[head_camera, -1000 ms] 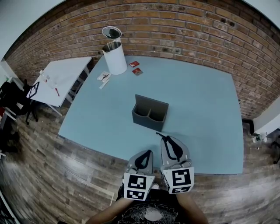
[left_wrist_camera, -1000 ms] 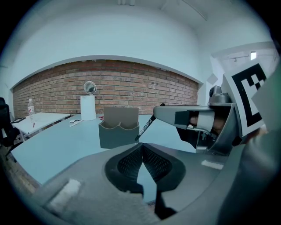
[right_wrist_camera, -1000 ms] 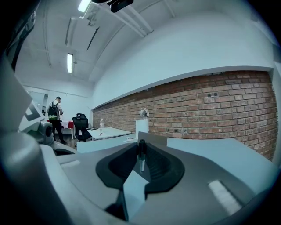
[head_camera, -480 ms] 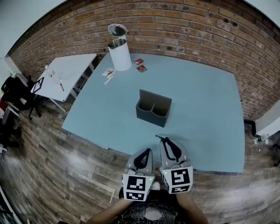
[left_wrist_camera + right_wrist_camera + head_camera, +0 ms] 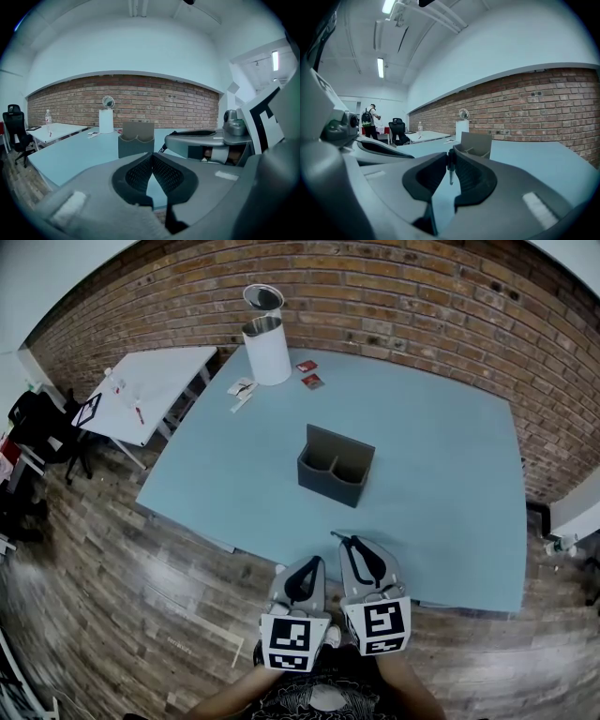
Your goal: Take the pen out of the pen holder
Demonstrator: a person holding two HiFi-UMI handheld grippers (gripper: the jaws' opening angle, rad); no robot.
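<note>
A grey two-compartment pen holder [image 5: 336,465] stands in the middle of the light-blue table [image 5: 441,484]; both compartments look empty from above. My right gripper [image 5: 345,541] hovers at the table's near edge, well short of the holder, shut on a thin dark pen [image 5: 450,169] that hangs tip-down between its jaws. The pen's end [image 5: 336,534] pokes out past the fingertips in the head view. Just to its left, my left gripper [image 5: 318,562] is shut with nothing in it. The holder [image 5: 136,142] shows straight ahead in the left gripper view and also in the right gripper view [image 5: 476,143].
A white bin with a raised lid [image 5: 266,348] stands at the table's far left corner, with red packets [image 5: 308,374] and paper slips [image 5: 242,389] beside it. A white side table [image 5: 155,388] and a black chair [image 5: 39,427] lie to the left. A person [image 5: 370,123] stands far off.
The head view has drifted, so the table and holder sit slightly higher and further right in frame. Both grippers stay side by side near the body, the right still shut on the pen.
</note>
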